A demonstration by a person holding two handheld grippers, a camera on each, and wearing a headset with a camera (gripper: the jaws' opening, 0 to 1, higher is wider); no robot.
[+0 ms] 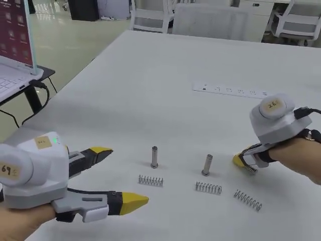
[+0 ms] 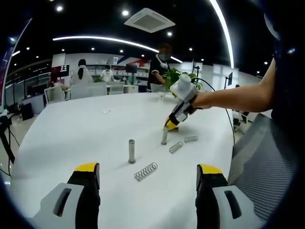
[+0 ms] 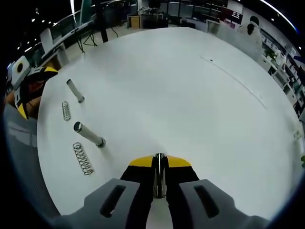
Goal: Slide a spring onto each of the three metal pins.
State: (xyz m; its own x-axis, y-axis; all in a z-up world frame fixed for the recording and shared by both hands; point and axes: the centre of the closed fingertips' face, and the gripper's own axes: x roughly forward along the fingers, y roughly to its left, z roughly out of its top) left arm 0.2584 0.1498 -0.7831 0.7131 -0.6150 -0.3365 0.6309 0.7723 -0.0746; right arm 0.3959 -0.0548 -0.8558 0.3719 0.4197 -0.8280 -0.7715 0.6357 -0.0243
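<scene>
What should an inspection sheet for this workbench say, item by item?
Surface: white table, flat.
Job's things: left pin and middle pin stand upright; left spring, middle spring and right spring lie in front, none on a pin.
Clutter: power strip, farther back.
Grippers: left hand-held gripper open, holding nothing; right hand-held gripper shut on the third pin.
Cables: black cable at the right hand-held gripper; another cable below the laptop.
Surroundings: laptop, chairs, people beyond the table.

White left tool (image 1: 125,175), yellow-tipped black jaws
</scene>
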